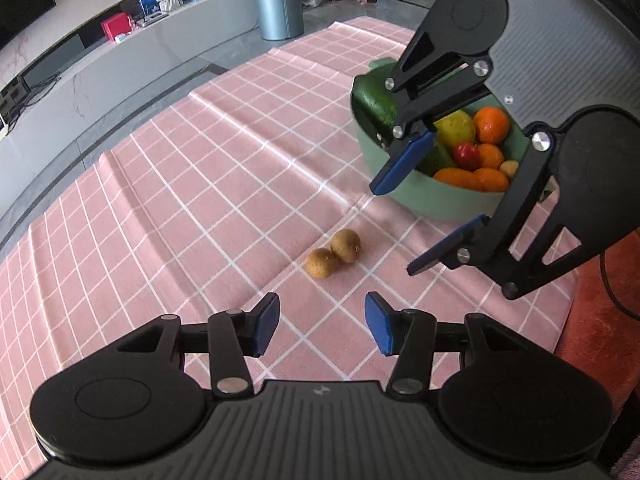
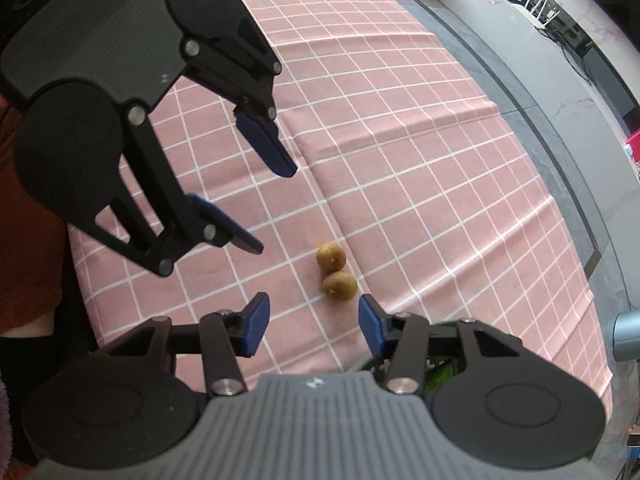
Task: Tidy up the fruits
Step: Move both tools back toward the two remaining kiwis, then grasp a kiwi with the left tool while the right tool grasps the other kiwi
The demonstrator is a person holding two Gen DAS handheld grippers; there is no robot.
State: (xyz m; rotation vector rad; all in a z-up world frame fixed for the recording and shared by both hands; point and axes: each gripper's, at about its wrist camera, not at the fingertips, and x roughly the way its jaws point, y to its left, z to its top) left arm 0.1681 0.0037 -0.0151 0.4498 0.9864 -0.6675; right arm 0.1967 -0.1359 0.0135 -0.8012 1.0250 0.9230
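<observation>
Pink checked cloth [image 1: 208, 168] | two kiwis [image 1: 334, 253] touching — both hand-held grippers agape

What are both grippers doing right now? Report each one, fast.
Left gripper: open, holding nothing.
Right gripper: open, holding nothing, with the two brown fruits just ahead.

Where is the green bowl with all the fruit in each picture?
Left wrist view: the green bowl sits at the right, partly behind the right claw, beyond the two small brown fruits.
Right wrist view: the bowl is not clearly in it; only a sliver of green peeks out under the claw's body.
Shared landmark: the two small brown fruits touching on the pink checked cloth.
</observation>
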